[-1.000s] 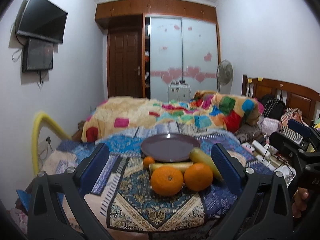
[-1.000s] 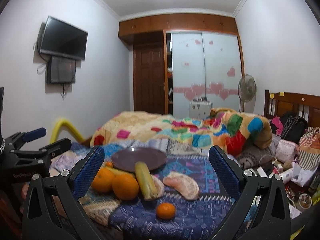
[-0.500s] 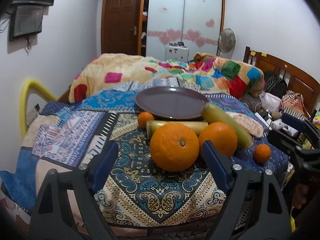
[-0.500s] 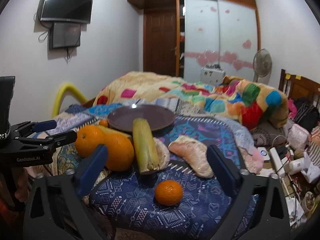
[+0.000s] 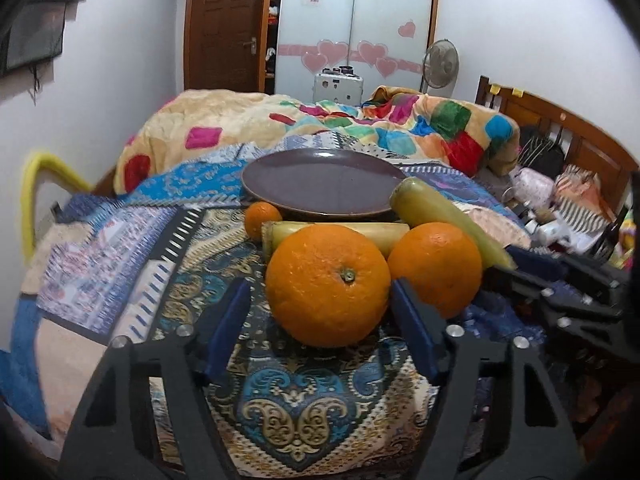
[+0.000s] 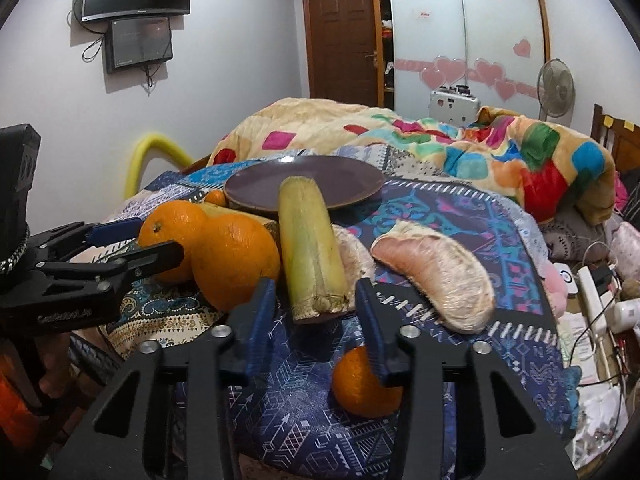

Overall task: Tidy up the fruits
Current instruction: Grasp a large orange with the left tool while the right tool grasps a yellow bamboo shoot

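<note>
A large orange (image 5: 327, 283) lies on the patterned cloth, right in front of my open left gripper (image 5: 320, 304), between its blue pads without touching. A second orange (image 5: 436, 266) sits to its right. Behind them lie two yellow-green cane pieces (image 5: 448, 220), a small tangerine (image 5: 262, 219) and a dark purple plate (image 5: 324, 184). My open right gripper (image 6: 316, 312) straddles the near end of a cane piece (image 6: 310, 240). A small tangerine (image 6: 362, 384) lies under its right finger. A pomelo segment (image 6: 436, 272) lies to the right.
The fruits lie on a cloth-covered surface (image 5: 160, 280) at the foot of a bed with a colourful quilt (image 5: 400, 128). Clutter and cables (image 6: 592, 304) lie at the right. A yellow tube (image 5: 36, 184) stands at the left by the wall.
Both grippers have moved forward and down toward the fruits. The left now reaches the large orange, the right the cane piece. Both jaws have narrowed but stay open.
</note>
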Available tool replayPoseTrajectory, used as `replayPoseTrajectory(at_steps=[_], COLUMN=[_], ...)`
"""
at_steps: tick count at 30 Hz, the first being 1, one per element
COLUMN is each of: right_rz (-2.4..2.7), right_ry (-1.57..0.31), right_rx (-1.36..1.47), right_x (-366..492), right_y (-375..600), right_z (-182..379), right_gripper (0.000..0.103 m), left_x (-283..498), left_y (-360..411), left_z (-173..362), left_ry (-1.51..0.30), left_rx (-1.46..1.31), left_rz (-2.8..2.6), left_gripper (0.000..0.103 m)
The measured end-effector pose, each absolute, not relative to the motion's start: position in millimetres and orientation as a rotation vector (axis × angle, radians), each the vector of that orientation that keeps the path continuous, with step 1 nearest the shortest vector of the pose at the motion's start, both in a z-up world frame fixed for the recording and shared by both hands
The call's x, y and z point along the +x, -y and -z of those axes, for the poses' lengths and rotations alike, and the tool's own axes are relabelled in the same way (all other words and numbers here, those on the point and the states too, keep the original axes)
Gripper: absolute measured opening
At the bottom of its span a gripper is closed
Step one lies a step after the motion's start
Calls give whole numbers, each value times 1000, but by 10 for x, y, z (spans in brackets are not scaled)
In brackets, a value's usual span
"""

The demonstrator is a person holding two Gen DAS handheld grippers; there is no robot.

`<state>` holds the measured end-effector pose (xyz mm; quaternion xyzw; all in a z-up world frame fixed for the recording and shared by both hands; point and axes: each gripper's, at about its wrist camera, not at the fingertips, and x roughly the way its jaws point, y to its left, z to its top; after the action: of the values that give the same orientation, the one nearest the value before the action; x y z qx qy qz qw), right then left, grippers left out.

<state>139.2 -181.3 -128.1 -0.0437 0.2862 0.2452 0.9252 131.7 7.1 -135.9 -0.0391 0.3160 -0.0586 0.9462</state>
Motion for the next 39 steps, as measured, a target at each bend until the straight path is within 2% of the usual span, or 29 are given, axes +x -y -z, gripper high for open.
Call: replayPoseTrajectory(at_steps=[2,18,39], right_rz=[-497,-472,-519], right_ry=[-590,-600,-668], right_rx=[-93,-99,-121], right_x=[1403,1138,1540], right_y=[1799,1885,1781], right_z=[1299,1234,1302], right_gripper=[30,30,36], left_x=[1338,1072,1224], left_y=[-68,-292,-326], left_z=[1367,1304,1344], left_ry=[-647,-693,-661], left_rx=[-94,-70,-49], left_rz=[132,113,99], left_gripper=[65,63,66])
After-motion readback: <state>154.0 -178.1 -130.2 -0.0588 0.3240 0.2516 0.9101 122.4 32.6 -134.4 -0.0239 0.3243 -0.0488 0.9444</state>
